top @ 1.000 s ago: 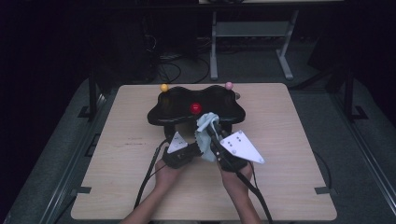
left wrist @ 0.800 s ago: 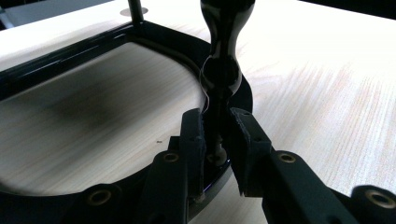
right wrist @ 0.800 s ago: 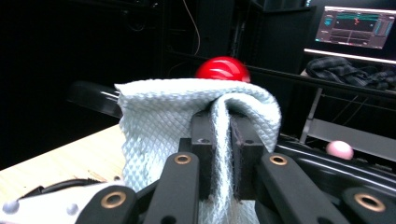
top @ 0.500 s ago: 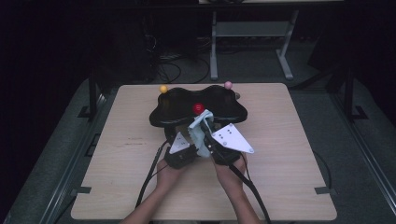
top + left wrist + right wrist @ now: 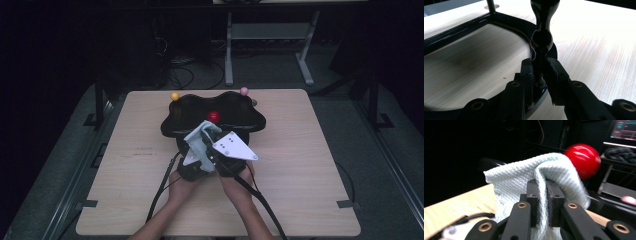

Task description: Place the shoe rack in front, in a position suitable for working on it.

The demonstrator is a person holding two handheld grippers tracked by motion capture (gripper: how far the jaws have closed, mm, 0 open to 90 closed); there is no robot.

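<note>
No text, label, brand, number or sign is legible anywhere in these views.

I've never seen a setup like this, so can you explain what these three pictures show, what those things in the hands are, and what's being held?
A person sits at a wooden table, holding a hand-operated grasping tool in each hand. One picture is taken from above; the other two come from small cameras riding on each tool, looking along its two black jaws. On the table lies a black stand with upright posts topped by a yellow ball, a pink ball and a red ball. The left tool is closed on a thin black post of that stand. The right tool pinches a pale cloth, draped beside the red ball.
</note>
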